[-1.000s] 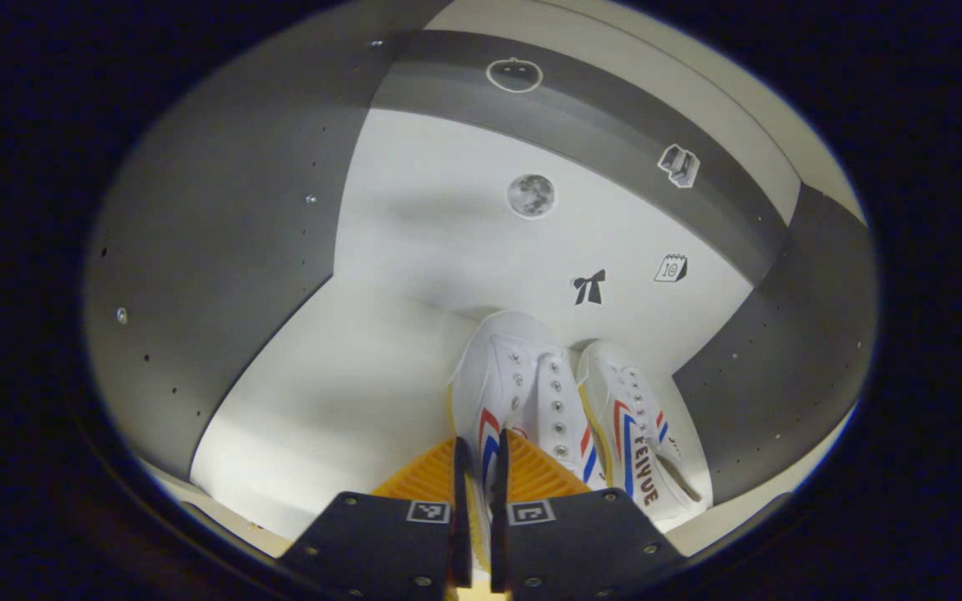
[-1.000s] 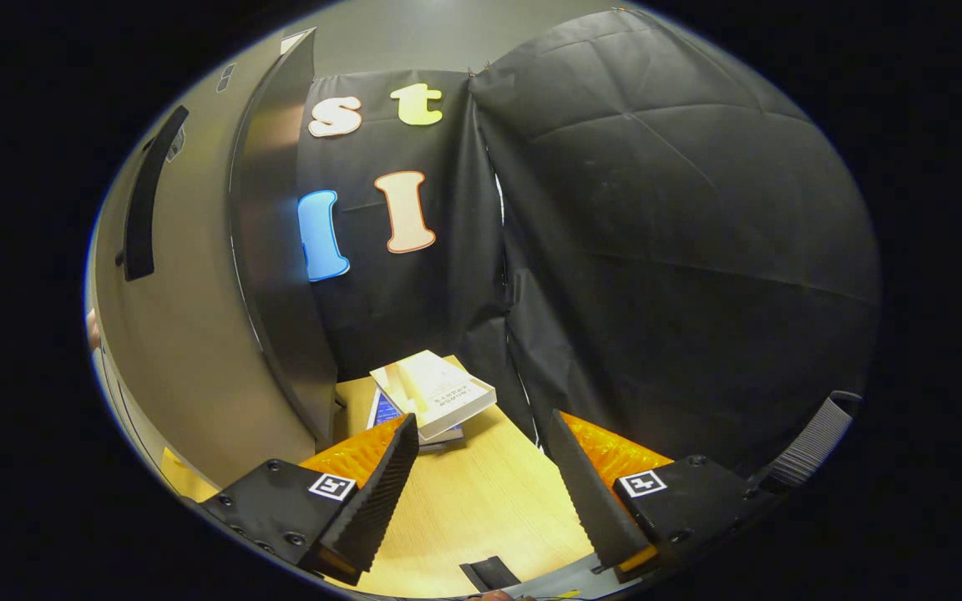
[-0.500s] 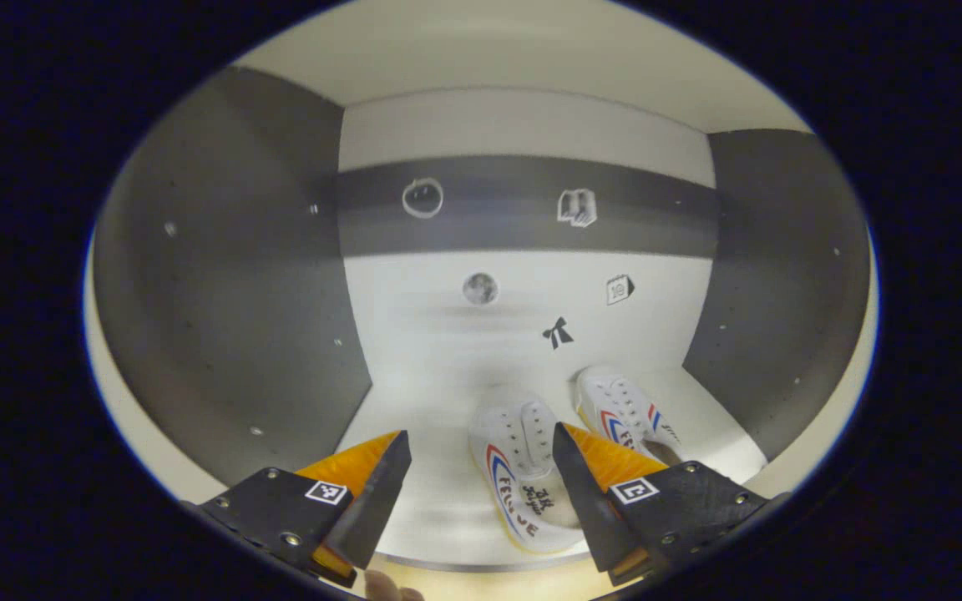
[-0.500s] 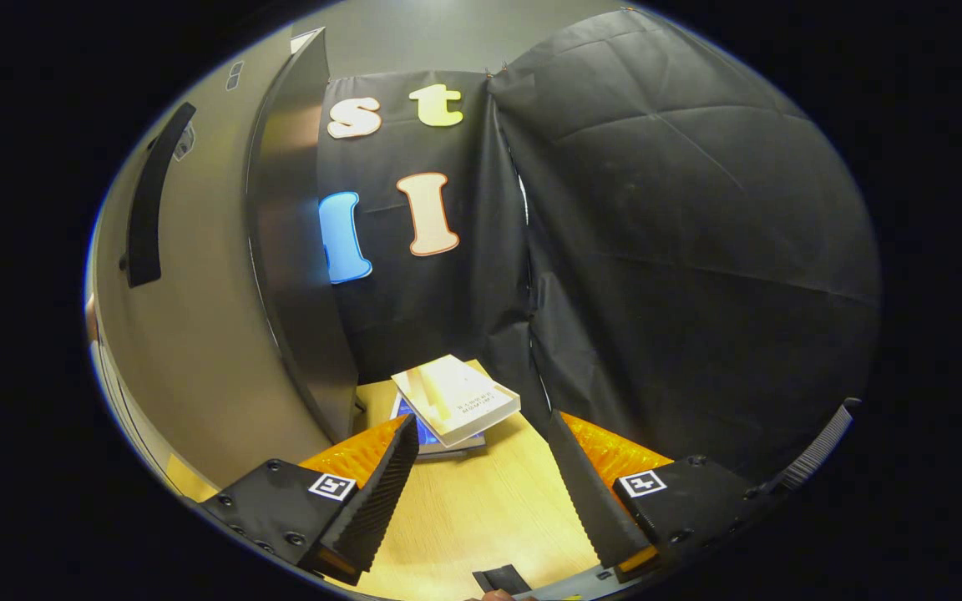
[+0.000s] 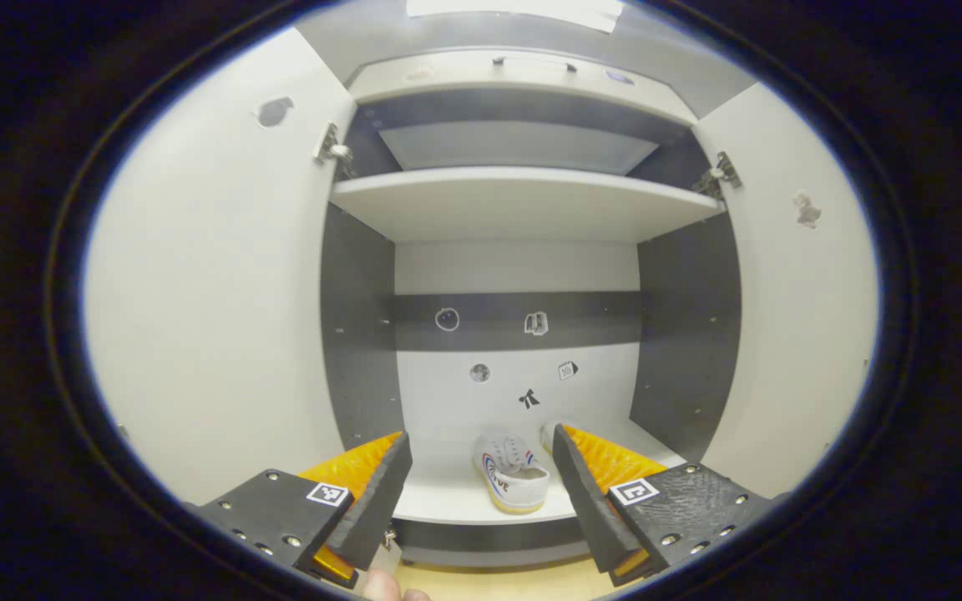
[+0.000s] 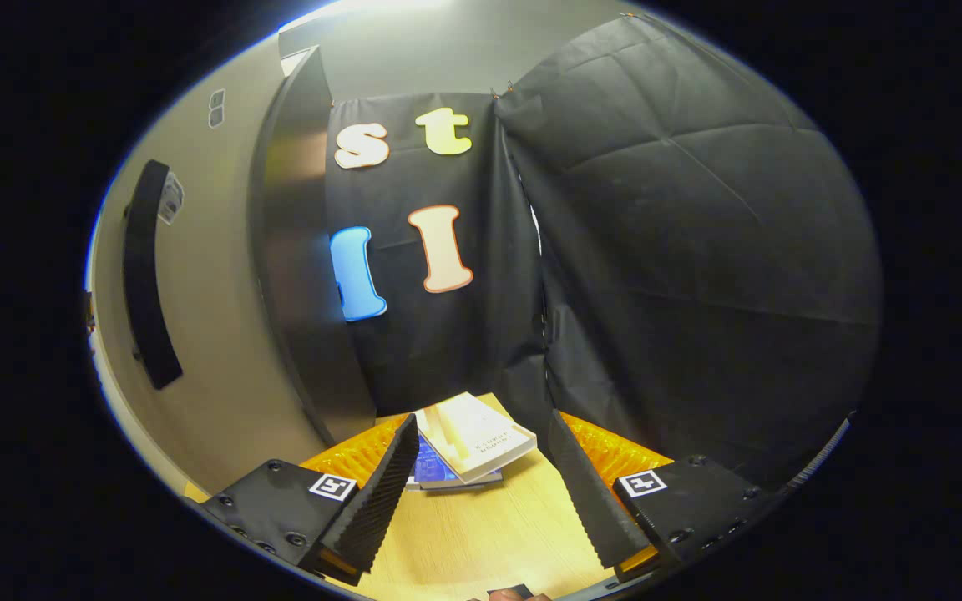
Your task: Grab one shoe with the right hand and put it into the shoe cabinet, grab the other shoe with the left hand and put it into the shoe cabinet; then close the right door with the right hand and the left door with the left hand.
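Left gripper (image 5: 481, 492): jaws spread wide, nothing between them, held outside the cabinet front. A fingertip (image 5: 381, 587) of the holding hand shows at the bottom edge of the left gripper view.

Beyond the fingers, the white and dark grey shoe cabinet (image 5: 523, 204) stands with both white doors swung open, the left door (image 5: 214, 309) and the right door (image 5: 790, 334) flanking the opening. On the cabinet's white bottom shelf (image 5: 448, 501) lies a white canvas shoe with red and blue stripes (image 5: 511, 476), heel toward the camera. A second white shoe (image 5: 548, 434) sits just beside it to the right, mostly hidden behind the gripper finger. Small stickers (image 5: 529, 398) mark the back panel above the shoes.

Right gripper (image 6: 481, 492): jaws wide apart, empty, over a light wooden tabletop (image 6: 481, 542). Past the fingers, a white box (image 6: 477, 434) rests tilted on a blue-covered book (image 6: 439, 467). To the left stands the door's outer face with a long black handle (image 6: 145, 275).
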Tool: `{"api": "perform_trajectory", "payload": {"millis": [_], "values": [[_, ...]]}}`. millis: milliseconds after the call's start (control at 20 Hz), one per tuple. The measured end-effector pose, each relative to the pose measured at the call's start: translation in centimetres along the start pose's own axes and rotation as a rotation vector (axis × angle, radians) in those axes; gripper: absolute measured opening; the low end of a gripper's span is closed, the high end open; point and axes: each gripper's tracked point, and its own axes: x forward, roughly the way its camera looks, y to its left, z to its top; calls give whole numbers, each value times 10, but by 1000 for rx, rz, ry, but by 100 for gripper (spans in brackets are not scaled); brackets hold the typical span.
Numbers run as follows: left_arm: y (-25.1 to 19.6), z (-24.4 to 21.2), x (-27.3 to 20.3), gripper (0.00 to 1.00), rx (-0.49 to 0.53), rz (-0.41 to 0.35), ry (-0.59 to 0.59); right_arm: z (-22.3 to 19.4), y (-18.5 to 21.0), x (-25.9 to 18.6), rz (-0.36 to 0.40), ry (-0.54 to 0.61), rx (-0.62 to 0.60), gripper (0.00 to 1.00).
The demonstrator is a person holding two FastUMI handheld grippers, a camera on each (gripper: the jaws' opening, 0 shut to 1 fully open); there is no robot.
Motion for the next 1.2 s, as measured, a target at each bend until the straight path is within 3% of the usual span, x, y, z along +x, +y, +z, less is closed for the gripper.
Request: {"api": "perform_trajectory", "payload": {"millis": [250,500,600,700,800,950,1050,1100,1200], "values": [[4,1,-80,96,13,19,-40,43,15,-26,16,-91,-14,98],[14,-10,-143,96,-68,-13,-31,70,31,-67,15,-137,-47,98],[26,-16,-168,96,-32,-2,-58,77,36,-84,5,-139,-60,98],[31,-42,-183,96,1,2,-44,79,37,-96,-11,-135,-85,98],[22,-76,-202,96,-19,-8,23,82,48,-104,26,-139,-80,98],[16,-104,-231,96,-79,65,67,76,38,-92,67,-117,-68,98],[8,-116,-249,96,-118,142,81,75,41,-77,140,-86,-62,93],[2,-121,-258,96,-127,178,90,76,47,-73,197,-79,-61,98],[-9,-119,-271,96,-116,237,66,92,53,-60,266,-109,-105,98]]}}
